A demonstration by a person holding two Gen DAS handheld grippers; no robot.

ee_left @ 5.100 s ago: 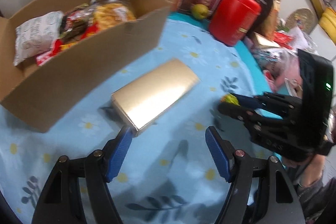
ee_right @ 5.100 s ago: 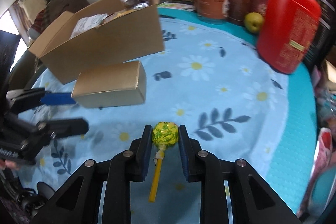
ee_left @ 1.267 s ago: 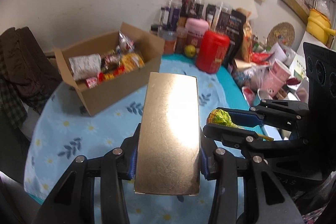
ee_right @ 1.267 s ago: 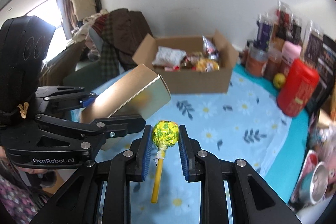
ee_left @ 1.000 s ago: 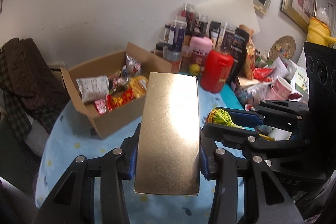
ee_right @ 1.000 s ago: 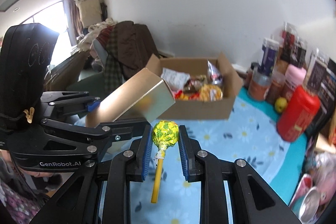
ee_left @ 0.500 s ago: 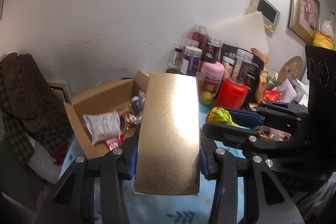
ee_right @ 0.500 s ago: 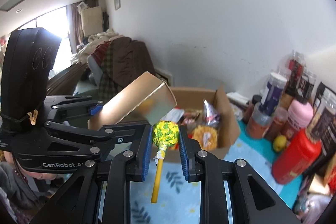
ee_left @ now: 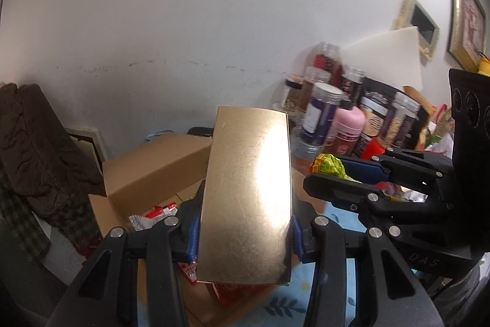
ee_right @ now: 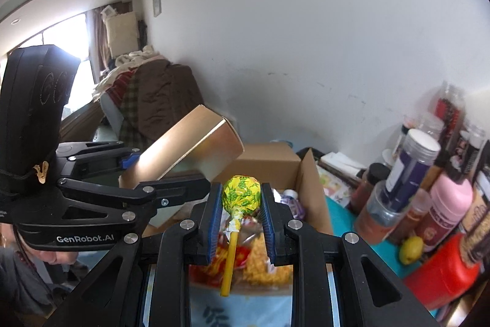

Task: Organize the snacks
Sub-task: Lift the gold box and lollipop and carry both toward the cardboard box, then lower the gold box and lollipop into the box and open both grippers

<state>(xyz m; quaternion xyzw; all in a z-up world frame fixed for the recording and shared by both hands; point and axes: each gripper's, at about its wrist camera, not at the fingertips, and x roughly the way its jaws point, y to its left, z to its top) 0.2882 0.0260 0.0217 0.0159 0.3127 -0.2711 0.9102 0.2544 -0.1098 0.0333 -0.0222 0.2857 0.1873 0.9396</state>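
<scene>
Left gripper [ee_left: 245, 235] grasps a gold box [ee_left: 248, 192] above the carton [ee_left: 159, 167]; right gripper [ee_right: 240, 204] clenches a lollipop [ee_right: 242, 195] over the carton's snacks [ee_right: 263, 265].

Shiny gold on the box [ee_left: 248, 192], glare white across its middle. Yellow with green print on the lollipop wrapper [ee_right: 242, 194], plain yellow on its stick [ee_right: 230, 259]. Black frames and blue pads on the left claw [ee_left: 245, 238] and the right claw [ee_right: 240, 216]. Plain brown on the cardboard carton [ee_left: 153, 170]. Light blue cloth with daisies and dark leaves on the desk [ee_left: 337, 222]. Red on a canister [ee_right: 441, 275], pink on a bottle [ee_right: 450, 198].
</scene>
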